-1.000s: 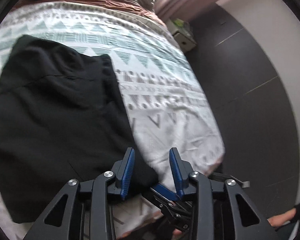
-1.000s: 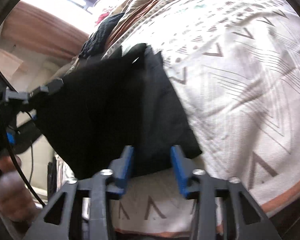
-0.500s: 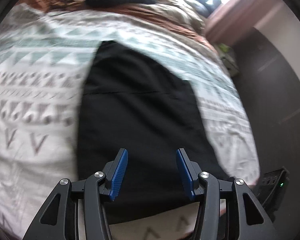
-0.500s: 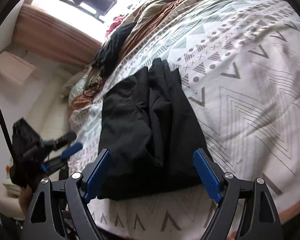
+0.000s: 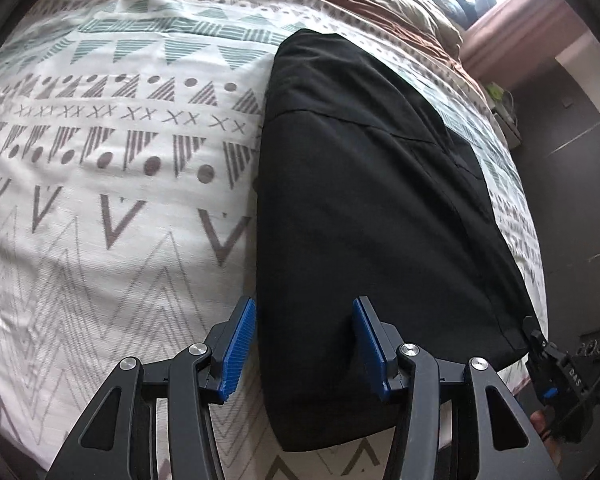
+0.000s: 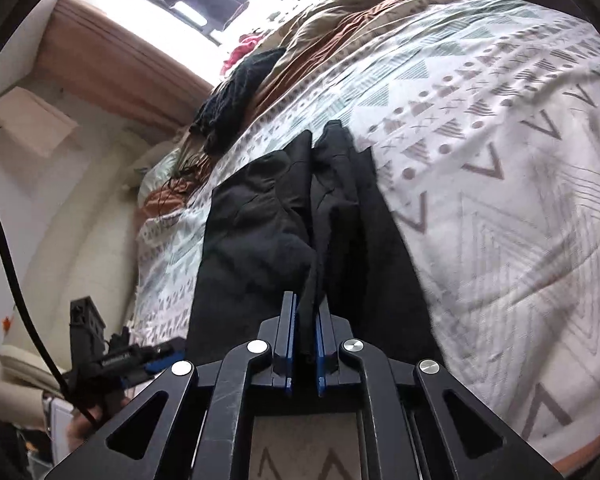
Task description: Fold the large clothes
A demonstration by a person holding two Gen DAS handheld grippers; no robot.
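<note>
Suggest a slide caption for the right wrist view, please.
Right gripper pinching the near edge of black clothing on a patterned bedspread.

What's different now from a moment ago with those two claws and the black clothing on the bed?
The right claw, wide open half a second ago, has shut on a raised fold at the near edge of the black garment. The left claw has stayed open, now straddling the garment's near left edge. The garment still lies folded on the patterned bedspread.

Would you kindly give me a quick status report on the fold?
Right gripper shut on black garment near edge. Left gripper open, straddling its near corner. Garment flat on patterned bedspread. Nothing in the way.
</note>
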